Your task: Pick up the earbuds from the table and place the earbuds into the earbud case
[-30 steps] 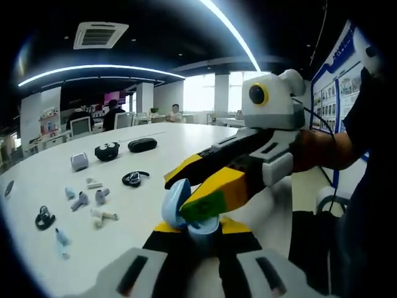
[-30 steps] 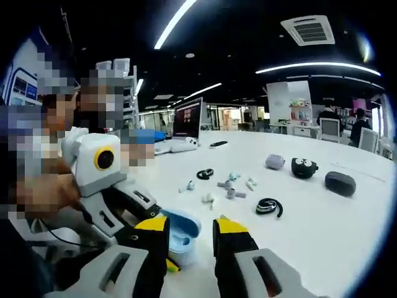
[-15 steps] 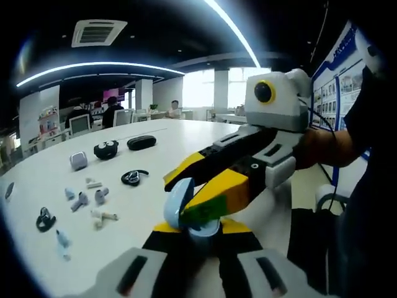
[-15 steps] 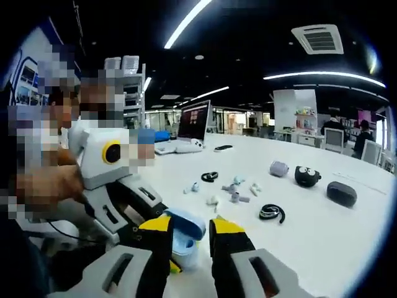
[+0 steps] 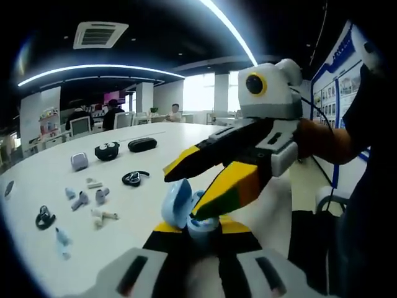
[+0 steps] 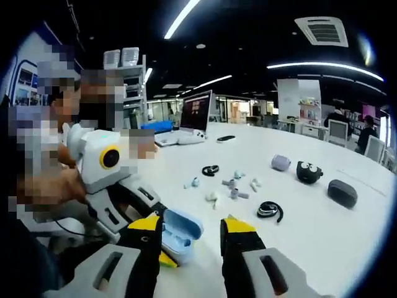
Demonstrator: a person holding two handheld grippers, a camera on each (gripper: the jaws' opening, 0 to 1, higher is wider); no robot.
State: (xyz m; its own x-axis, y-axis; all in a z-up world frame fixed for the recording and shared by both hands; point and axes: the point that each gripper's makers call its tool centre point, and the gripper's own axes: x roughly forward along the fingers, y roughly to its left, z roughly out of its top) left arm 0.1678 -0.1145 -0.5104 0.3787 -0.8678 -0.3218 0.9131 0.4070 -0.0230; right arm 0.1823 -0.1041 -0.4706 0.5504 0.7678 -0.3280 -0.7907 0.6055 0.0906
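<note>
A light-blue earbud case (image 5: 181, 208) stands open, lid up, with my left gripper (image 5: 200, 228) shut on its base. My right gripper (image 5: 190, 190) comes in from the right, its yellow-tipped jaws spread apart over the open case. In the right gripper view the same case (image 6: 178, 233) sits between and just past my right gripper's (image 6: 192, 225) open jaws, and the left gripper (image 6: 133, 208) reaches in from the left. I cannot tell whether an earbud lies in the case. Several loose earbuds (image 5: 87, 202) (image 6: 231, 186) lie on the white table (image 5: 167, 146).
On the table are a black case with eyes (image 5: 107, 151) (image 6: 308, 171), a dark oval case (image 5: 142, 144) (image 6: 342, 192), a grey case (image 5: 79, 161) (image 6: 280, 162) and black ear-hooks (image 5: 134, 178) (image 6: 270, 209). A monitor (image 6: 198, 115) stands at the far end. People sit further off.
My right gripper's jaws have spread wider over the case. The left gripper keeps its hold on the case.
</note>
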